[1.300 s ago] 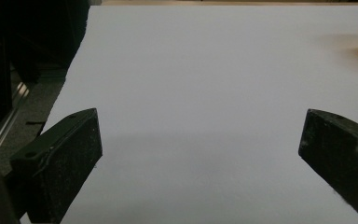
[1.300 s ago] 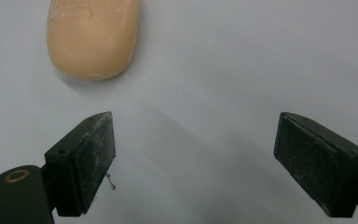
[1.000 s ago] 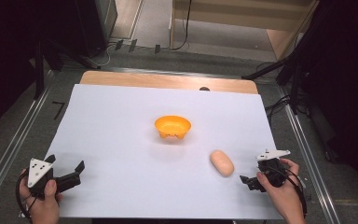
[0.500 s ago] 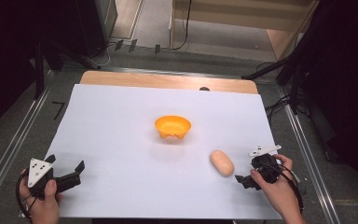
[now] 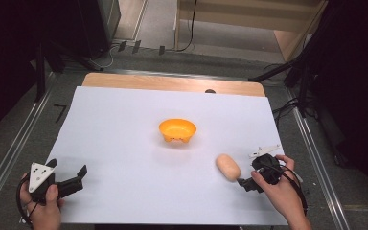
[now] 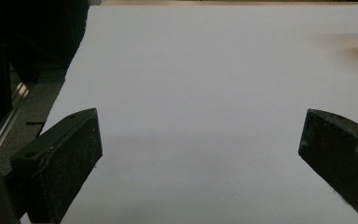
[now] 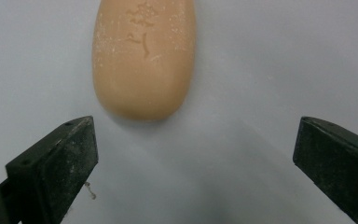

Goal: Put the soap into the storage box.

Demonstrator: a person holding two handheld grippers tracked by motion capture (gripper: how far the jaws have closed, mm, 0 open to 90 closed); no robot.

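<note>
Near the orange bowl (image 5: pixel 177 130), a little toward the person, the tan bread roll (image 5: pixel 228 167) lies on the white sheet (image 5: pixel 124 143). Just beside the roll waits the right gripper (image 5: pixel 243 182), and its jaws have just been opening wide, with nothing between them yet. The roll is smooth and round, so the jaws may push it away or let it slip. Far from the bowl, the left gripper (image 5: pixel 79 173) rests with its jaws apart too.
</note>
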